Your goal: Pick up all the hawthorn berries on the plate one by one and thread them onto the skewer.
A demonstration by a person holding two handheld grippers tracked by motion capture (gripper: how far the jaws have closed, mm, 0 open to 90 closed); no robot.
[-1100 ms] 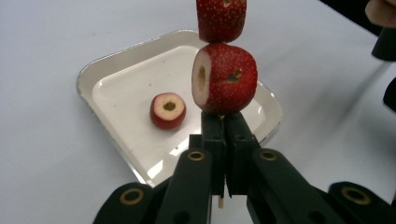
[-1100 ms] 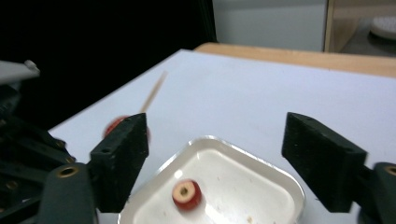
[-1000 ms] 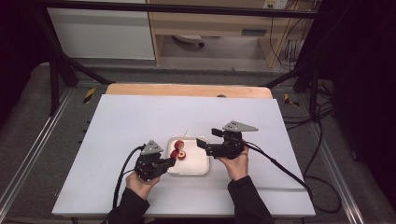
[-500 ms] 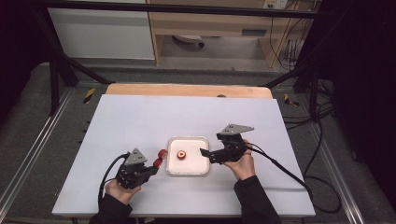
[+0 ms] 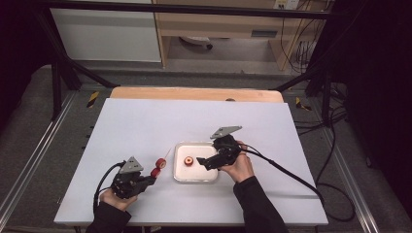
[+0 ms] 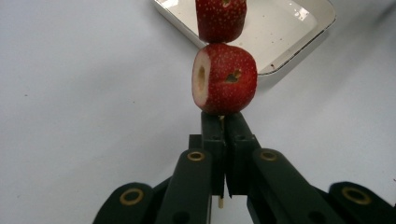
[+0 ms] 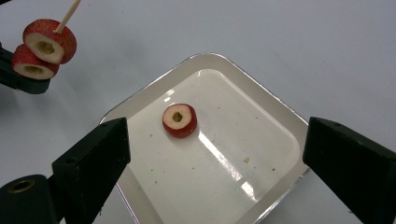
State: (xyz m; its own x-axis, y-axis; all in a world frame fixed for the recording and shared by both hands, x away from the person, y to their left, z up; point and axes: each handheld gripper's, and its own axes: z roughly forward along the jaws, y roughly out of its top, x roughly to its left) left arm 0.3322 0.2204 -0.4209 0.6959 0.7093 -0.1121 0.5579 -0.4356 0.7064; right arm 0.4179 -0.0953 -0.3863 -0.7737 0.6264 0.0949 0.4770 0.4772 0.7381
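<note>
Skewering looks about two-thirds done, judging from how the fruit lies; two red hawthorn slices (image 6: 224,79) already sit threaded on the wooden skewer (image 7: 68,14), stacked touching one another, held above the white worktop (image 5: 145,121) toward its near left part, just left of the tray; the left hand-held gripper (image 5: 148,178) has its jaws pressed together on the skewer's lower end, the stick's tip showing below the pads in the left gripper view; one cored slice (image 7: 180,120) lies flat in the shallow white tray (image 7: 275,116), toward the tray's left side, its hole facing up; the tray itself sits near the middle of the worktop's near half; the right hand-held gripper (image 5: 206,162) hovers over the tray with its jaws standing wide apart and nothing between the pads, the slice lying ahead of them; its jaws have just been opening; what remains, by my reading, is to close on that last slice, lift it from the tray, and push it over the skewer's free point above the other two; crumbs alone lie elsewhere in the tray.
</note>
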